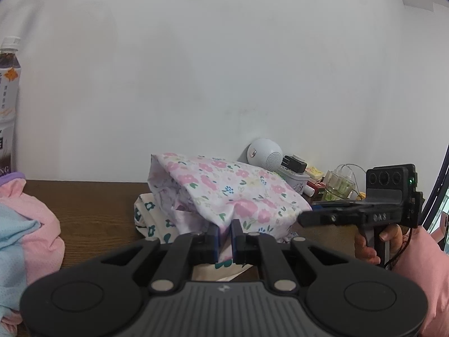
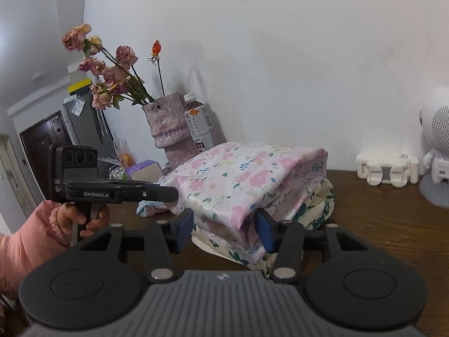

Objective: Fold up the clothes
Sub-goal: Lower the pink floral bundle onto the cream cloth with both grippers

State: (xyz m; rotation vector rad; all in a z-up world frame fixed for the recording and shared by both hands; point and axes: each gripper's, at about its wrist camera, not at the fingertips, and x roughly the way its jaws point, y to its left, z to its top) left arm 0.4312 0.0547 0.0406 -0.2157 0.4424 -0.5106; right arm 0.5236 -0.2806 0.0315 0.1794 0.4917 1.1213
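Observation:
A folded pink floral garment (image 1: 224,185) (image 2: 241,174) lies in a puffy bundle on the brown table (image 1: 92,202), on top of a cream cloth with green flowers (image 1: 148,216) (image 2: 317,205). My left gripper (image 1: 224,237) is shut on the floral garment's near edge, with fabric pinched between its blue pads. From the right wrist view its tip (image 2: 174,193) meets the bundle's left side. My right gripper (image 2: 224,229) stands open, its fingers apart on either side of the bundle's near corner. In the left wrist view its tip (image 1: 306,219) touches the bundle's right side.
Pink and light blue clothes (image 1: 33,224) are heaped at the left. A drink bottle (image 2: 199,123) and a vase of dried roses (image 2: 171,132) stand by the wall. A white round figure (image 2: 437,140), a white holder (image 2: 387,172) and small clutter (image 1: 336,188) sit to the right.

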